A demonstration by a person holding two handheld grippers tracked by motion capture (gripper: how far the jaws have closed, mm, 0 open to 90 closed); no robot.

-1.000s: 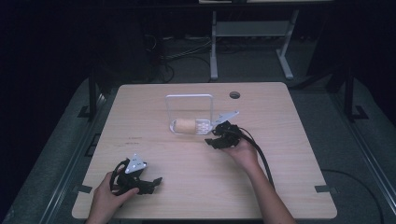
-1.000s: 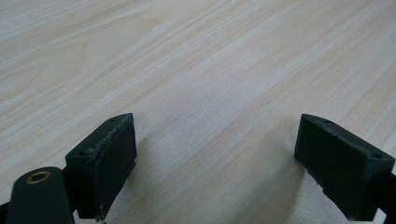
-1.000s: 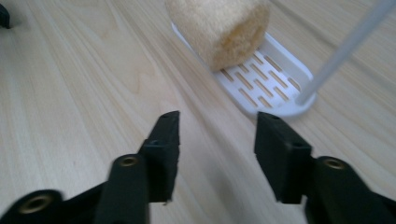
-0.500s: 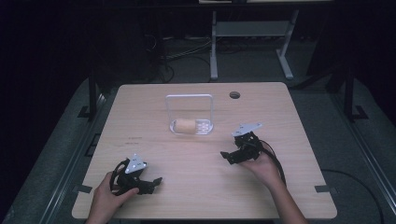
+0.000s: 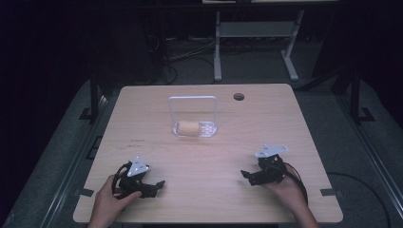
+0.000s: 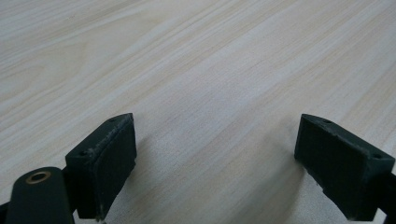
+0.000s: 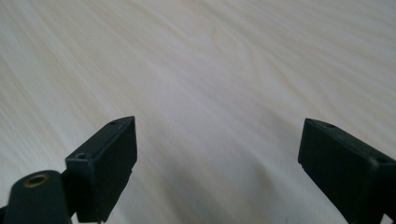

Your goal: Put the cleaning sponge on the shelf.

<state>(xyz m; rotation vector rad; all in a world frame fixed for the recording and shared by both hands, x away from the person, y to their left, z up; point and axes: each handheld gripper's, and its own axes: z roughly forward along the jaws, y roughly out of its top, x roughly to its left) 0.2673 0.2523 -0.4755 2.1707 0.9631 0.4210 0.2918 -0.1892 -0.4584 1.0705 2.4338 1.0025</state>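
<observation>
A pale wood-grain table point(image 5: 209, 142) is standing in a dark room, a round cable hole point(image 5: 238, 97) lying near its far edge; grey carpet is spreading around it, with cables and a metal frame point(image 5: 254, 33) showing behind. A clear container point(image 5: 194, 116) is sitting at centre-far, a tan roll point(image 5: 188, 127) lying inside it. The left gripper point(image 5: 153, 185) is resting near-left, jaws spread and empty; the right gripper point(image 5: 247, 175) is resting near-right, likewise spread over bare wood.
</observation>
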